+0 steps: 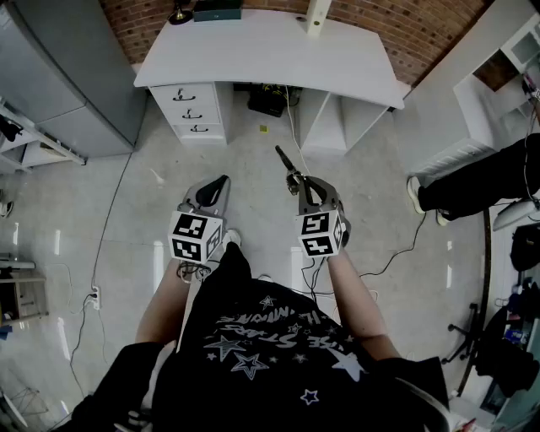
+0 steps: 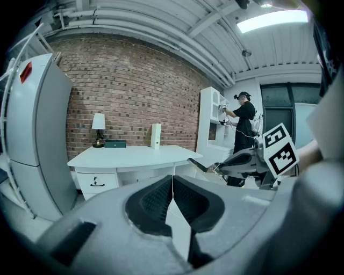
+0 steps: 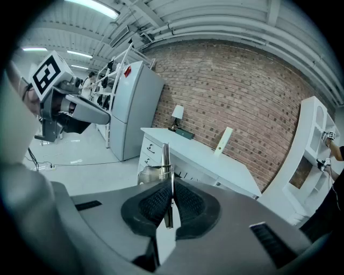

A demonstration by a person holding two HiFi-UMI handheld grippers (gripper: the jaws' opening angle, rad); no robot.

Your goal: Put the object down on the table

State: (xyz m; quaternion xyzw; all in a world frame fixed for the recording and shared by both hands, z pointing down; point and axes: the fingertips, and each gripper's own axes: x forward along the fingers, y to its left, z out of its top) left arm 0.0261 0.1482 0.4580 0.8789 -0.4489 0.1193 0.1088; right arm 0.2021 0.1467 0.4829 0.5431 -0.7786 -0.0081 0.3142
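Observation:
My right gripper is shut on a thin metal tool with a dark handle that sticks out forward and to the left, over the floor. In the right gripper view the tool stands edge-on between the pressed pads. My left gripper is beside it on the left, jaws shut with nothing between them. The white table stands ahead against the brick wall, some way beyond both grippers. From the left gripper view the right gripper and its tool show at the right.
On the table's back edge stand a lamp, a green box and a white upright piece. A grey cabinet is at the left and white shelving at the right. Another person's legs are at the right, and cables lie on the floor.

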